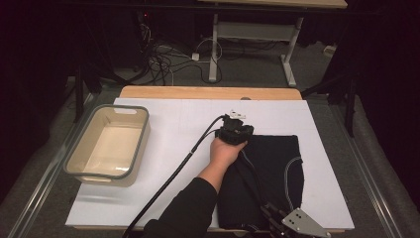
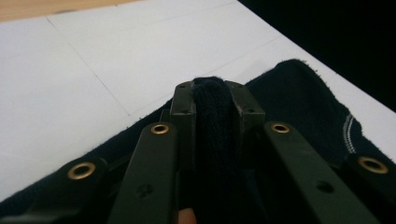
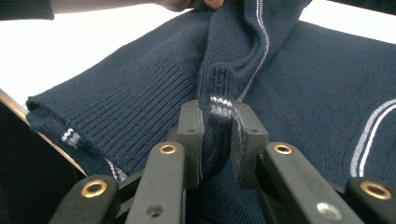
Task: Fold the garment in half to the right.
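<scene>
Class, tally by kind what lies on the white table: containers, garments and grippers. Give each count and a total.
Containers: 1, the bin
Garments: 1, the sweater
Grippers: 2, the left gripper and the right gripper, each clamping sweater fabric
Total: 4

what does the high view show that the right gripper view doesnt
The high view takes in the grey-rimmed beige bin at the left of the white table, the left gripper at the sweater's far left corner, and the floor cables beyond. The right gripper view gives the close detail: the right gripper shut on a ribbed cuff with short white stitches, and the rib knit of the fabric. Both share the dark navy sweater with its white stripe, the white table, and the person's left hand on the left gripper.
</scene>
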Demonstrator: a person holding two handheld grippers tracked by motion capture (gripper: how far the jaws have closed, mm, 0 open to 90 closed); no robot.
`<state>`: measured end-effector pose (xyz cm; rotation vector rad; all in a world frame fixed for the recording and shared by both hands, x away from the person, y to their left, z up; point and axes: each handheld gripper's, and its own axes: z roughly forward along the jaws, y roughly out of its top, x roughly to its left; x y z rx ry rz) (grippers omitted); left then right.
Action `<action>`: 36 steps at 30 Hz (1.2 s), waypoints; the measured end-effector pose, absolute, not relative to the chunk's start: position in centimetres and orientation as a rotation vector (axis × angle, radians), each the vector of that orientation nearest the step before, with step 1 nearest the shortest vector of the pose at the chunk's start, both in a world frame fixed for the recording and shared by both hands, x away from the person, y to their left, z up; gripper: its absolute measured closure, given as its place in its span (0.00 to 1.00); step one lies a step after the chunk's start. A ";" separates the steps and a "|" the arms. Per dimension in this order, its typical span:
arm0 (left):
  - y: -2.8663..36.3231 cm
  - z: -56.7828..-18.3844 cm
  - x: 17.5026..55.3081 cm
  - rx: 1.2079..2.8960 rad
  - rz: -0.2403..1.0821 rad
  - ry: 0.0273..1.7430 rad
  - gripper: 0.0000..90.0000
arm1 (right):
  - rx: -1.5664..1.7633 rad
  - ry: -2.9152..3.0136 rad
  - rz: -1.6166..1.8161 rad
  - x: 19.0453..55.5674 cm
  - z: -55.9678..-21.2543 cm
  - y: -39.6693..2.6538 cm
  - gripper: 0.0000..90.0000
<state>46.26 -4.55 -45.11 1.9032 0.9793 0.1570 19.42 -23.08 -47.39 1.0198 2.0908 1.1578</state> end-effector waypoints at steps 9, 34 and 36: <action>-3.1 -44.9 45.1 1.955 0.161 0.947 0.46 | 1.016 2.107 1.157 19.5 -47.7 -23.1 0.86; 7.1 -47.0 38.1 1.956 0.286 0.907 0.04 | 1.009 2.111 1.134 19.4 -47.8 -22.7 0.86; 8.2 -47.3 37.6 1.950 0.276 0.920 0.00 | 1.009 2.110 1.133 19.4 -47.8 -22.7 0.86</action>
